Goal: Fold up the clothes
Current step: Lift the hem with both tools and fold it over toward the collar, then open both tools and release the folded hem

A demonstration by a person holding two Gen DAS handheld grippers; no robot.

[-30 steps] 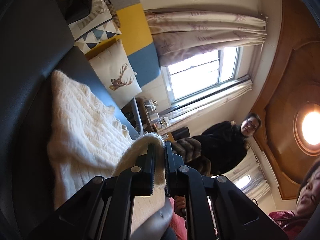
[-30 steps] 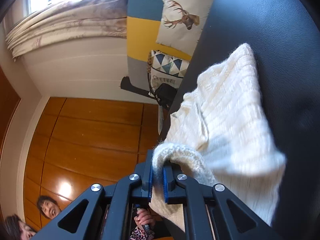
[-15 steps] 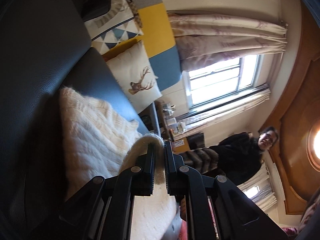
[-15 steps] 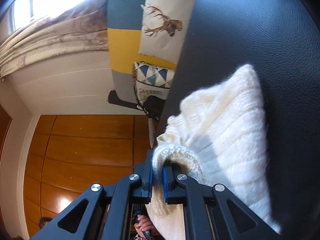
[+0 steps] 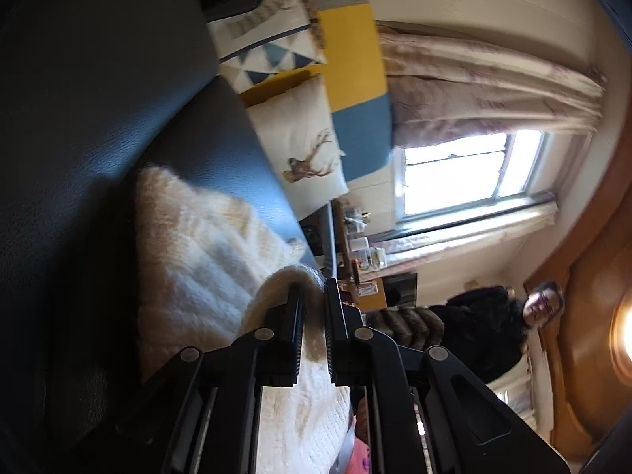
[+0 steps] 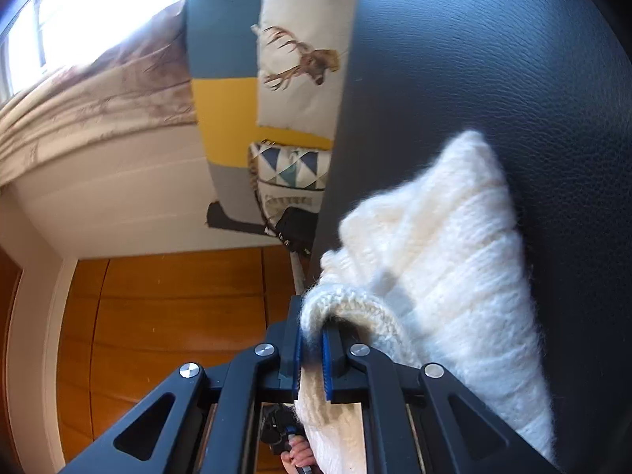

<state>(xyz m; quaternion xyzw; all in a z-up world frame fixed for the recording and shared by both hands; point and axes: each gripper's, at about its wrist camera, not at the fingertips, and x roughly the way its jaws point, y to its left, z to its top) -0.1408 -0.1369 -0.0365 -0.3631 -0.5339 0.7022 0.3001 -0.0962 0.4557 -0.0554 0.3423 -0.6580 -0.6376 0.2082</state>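
Both my left claw (image 5: 314, 296) and right claw (image 6: 312, 326) pinch the fluffy cream knitted sweater's (image 6: 446, 260) edge; I'd carry both corners level over the black leather surface (image 6: 493, 59).

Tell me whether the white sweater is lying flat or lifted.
Lifted at one end: the left gripper and right gripper are each shut on the sweater hem, while the far part lies on the dark sofa.

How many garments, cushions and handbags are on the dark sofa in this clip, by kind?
White knit sweater: 1
Cushions: 2, the deer cushion and the triangle-pattern cushion
Black handbag: 1
Total: 4
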